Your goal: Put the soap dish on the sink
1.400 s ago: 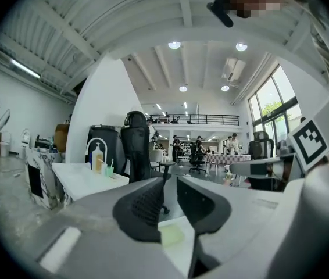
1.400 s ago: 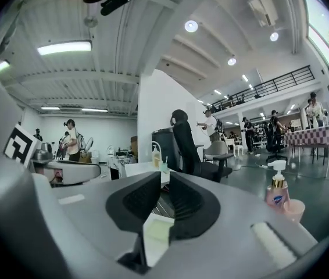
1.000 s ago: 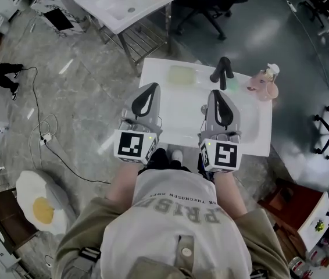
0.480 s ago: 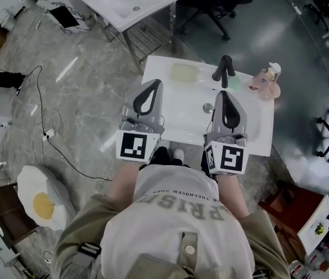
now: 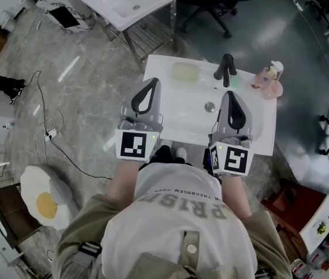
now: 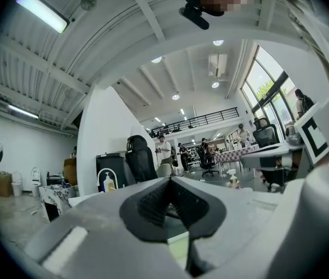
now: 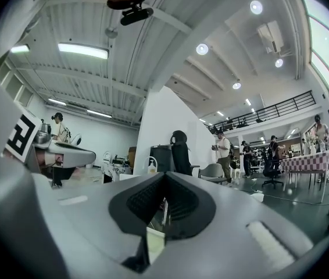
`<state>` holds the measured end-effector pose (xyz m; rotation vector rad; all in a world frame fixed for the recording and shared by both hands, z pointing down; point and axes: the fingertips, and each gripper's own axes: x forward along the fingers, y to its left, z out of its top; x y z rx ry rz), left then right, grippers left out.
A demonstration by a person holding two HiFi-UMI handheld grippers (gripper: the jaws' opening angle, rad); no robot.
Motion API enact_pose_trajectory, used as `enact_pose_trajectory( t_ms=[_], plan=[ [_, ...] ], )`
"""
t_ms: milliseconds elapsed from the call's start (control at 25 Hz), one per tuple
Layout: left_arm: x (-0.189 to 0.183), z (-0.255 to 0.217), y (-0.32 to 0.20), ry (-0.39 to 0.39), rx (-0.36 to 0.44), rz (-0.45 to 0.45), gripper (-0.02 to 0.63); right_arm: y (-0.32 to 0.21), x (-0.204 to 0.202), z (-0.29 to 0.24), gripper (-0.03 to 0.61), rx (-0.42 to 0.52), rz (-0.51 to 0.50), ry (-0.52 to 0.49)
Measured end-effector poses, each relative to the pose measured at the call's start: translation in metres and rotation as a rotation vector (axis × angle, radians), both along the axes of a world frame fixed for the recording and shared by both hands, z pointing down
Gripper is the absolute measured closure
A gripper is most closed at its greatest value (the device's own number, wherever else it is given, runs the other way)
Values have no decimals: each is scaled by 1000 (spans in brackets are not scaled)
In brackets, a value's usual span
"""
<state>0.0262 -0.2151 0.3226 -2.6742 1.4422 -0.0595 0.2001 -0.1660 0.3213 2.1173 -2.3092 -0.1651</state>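
Right gripper (image 5: 232, 95) now sits further right over the sink (image 5: 257, 133) than before; it and the left gripper (image 5: 149, 82) are both pressed together, empty. Soap dish (image 5: 183, 72) lies on the sink's back ledge, near the faucet (image 5: 225, 70); best to withdraw level, clear of both.

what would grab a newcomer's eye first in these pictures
The white sink fills the middle of the head view, with a black faucet at its far edge and a pale green soap dish on its far left corner. Over its near side hang the left claw and the right claw, both shut and empty. On the floor at lower left lies a fried-egg-shaped cushion.
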Motion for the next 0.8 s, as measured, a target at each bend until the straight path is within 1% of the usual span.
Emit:
enact_pose_trajectory(
  t_ms=[160,360,600,800],
  plan=[
    [-3,3,-2,9,-10,-4,606,-1,-2,2,577,-9,-8,0],
    [-7,9,-5,2,-34,-9,606,0,-6,3,577,-18,-14,12],
    [-10,11,-11,-32,1,8,606,2,-10,1,577,-16,-17,18],
    [-10,14,-10,-2,-30,-11,606,1,-11,5,577,-15,-19,16]
  ],
)
